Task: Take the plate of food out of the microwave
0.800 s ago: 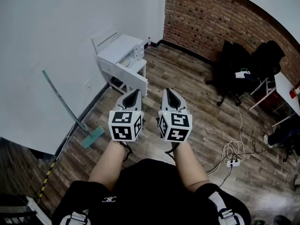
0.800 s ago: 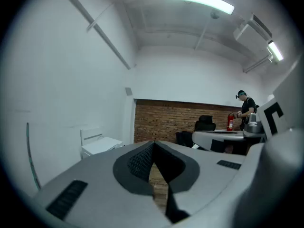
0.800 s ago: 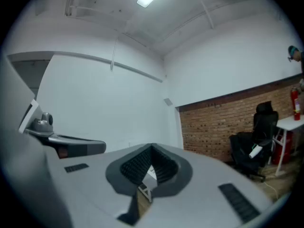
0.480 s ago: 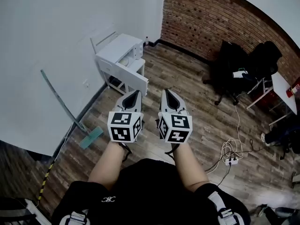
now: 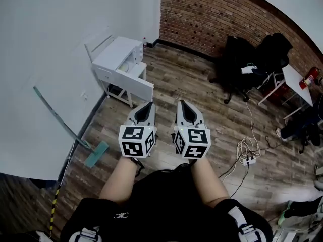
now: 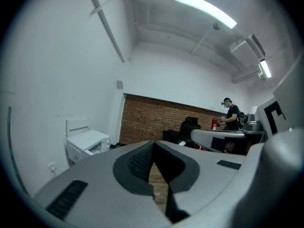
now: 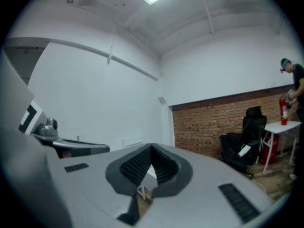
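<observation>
— Starting with the tongs?

— Holding the left grey gripper (image 5: 147,106), with its black-and-white marker cube, clenched on nothing, pads meeting. Holding the right grey gripper (image 5: 181,105) just beside it, likewise pinched shut and empty. Pointing both about level over the brown plank floor (image 5: 171,79).

— Locating the task's thing?

— Spotting the white boxy microwave (image 5: 118,54) on a white stand (image 5: 112,79) against the white wall (image 5: 55,39), ahead and to the left, well apart from both tongs. Failing to make out the plate of food at this size.

— Judging edges and room for moving?

— Seeing open planks running from the tongs to the stand's near edge. Noting a long-handled mop with a teal head (image 5: 96,153) leaning on the wall at the left. Noting black office chairs (image 5: 242,59) before the red brick wall (image 5: 212,14) at the right. Also seeing a white power strip with coiled cable (image 5: 247,160) lying on the floor right of the right gripper.

— Anything else in the room?

— Catching, in the left gripper view, a person in dark clothes (image 6: 232,118) standing far off.
</observation>
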`<state>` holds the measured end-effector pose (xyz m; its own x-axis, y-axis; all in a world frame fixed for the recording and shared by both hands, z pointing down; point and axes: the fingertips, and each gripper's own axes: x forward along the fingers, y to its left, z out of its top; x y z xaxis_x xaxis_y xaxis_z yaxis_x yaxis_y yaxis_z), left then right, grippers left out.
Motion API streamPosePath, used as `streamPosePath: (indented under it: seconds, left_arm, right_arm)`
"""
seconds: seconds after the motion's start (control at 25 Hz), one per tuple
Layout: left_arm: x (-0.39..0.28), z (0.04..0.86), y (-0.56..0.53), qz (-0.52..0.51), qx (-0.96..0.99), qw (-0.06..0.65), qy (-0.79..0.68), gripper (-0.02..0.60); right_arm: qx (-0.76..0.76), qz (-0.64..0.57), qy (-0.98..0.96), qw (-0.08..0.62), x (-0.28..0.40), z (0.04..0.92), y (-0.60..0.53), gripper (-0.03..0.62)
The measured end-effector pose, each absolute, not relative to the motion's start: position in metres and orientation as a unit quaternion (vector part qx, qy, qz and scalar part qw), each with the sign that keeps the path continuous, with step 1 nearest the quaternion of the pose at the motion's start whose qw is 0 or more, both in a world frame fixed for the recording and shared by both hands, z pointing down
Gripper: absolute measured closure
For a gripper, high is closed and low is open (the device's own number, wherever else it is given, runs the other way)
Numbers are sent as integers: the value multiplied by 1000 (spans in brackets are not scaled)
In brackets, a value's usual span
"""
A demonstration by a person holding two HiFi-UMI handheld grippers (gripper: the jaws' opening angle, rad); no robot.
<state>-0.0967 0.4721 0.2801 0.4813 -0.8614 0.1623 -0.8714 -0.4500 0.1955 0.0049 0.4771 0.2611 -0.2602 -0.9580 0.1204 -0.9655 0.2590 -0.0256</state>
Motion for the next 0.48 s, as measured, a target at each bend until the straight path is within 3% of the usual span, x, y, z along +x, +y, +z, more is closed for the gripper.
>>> streamPosePath:
  seconds: [0.48]
  left_arm:
    - [-30, 292, 394, 44, 854, 121, -504, 586]
  right_arm:
    - [604, 53, -794, 42, 68, 281, 406, 582]
